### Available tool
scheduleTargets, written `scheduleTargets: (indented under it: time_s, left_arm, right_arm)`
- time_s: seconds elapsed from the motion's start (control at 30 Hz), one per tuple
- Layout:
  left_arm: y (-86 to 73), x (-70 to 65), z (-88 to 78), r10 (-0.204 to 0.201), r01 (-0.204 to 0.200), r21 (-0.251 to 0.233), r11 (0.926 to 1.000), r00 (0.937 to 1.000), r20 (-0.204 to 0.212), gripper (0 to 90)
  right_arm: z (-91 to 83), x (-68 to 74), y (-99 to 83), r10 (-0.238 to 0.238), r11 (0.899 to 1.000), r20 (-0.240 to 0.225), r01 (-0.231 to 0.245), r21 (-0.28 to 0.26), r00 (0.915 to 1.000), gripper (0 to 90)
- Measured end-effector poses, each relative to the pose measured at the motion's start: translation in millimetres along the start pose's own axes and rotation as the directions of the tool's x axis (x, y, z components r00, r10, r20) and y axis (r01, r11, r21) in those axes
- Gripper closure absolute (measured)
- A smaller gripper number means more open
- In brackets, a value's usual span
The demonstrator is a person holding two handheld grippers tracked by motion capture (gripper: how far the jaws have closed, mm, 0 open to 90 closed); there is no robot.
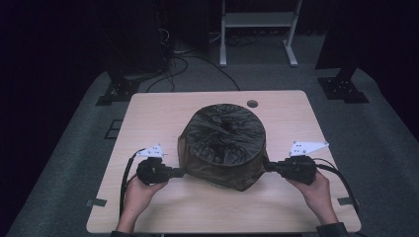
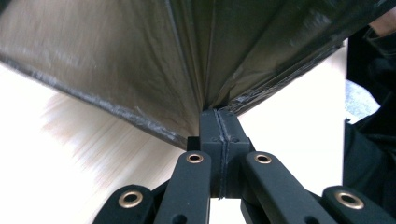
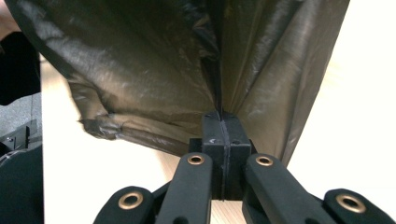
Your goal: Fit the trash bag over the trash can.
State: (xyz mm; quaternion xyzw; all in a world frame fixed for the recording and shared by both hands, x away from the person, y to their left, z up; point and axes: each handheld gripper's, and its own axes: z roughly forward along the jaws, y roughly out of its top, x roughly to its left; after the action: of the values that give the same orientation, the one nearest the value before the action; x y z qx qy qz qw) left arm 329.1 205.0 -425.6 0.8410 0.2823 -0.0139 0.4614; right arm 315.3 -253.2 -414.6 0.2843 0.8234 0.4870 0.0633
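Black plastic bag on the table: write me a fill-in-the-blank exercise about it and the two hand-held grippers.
1. The black plastic bag is draped over a bulky, round thing on the wooden ____.
2. The left hand-held gripper is shut on the bag's ____ edge.
3. The right hand-held gripper has its jaws ____ on the bag.
4. The number of grippers pinching the bag is ____.

Missing words: table; lower; shut; two
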Motion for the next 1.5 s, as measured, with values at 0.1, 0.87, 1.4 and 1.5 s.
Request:
scheduleTargets:
  time_s: [0.1, 0.87, 1.4, 1.5]
  left_arm:
    - [-3.3, 3.9, 1.8, -0.009, 0.009, 0.020, 0.9998, 0.9998, -0.016, 89.7]
    - [-9.2, 7.8, 15.3, -0.005, 0.012, 0.137, 0.9905, 0.9988, -0.049, 89.7]
    - [2.1, 6.0, -16.6, 0.003, -0.002, 0.002, 1.0000, 0.9984, -0.057, 57.0]
    - [15.3, -2.1, -32.1, 0.043, -0.046, -0.098, 0.9942, 0.9987, -0.025, 46.7]
  right_arm:
    - [1.6, -4.1, -3.7, 0.013, 1.000, 0.008, -0.013, 0.012, 0.9999, 90.0]
    - [14.5, -17.8, -21.0, 0.036, 0.995, 0.047, -0.040, 0.089, 0.9982, 90.0]
    - [0.0, -20.9, -12.9, 0.041, 0.999, 0.033, -0.040, -0.018, 0.9986, 45.9]
    - [-15.5, -22.9, 2.0, 0.010, 0.993, 0.026, -0.007, -0.116, 0.9996, 38.2]
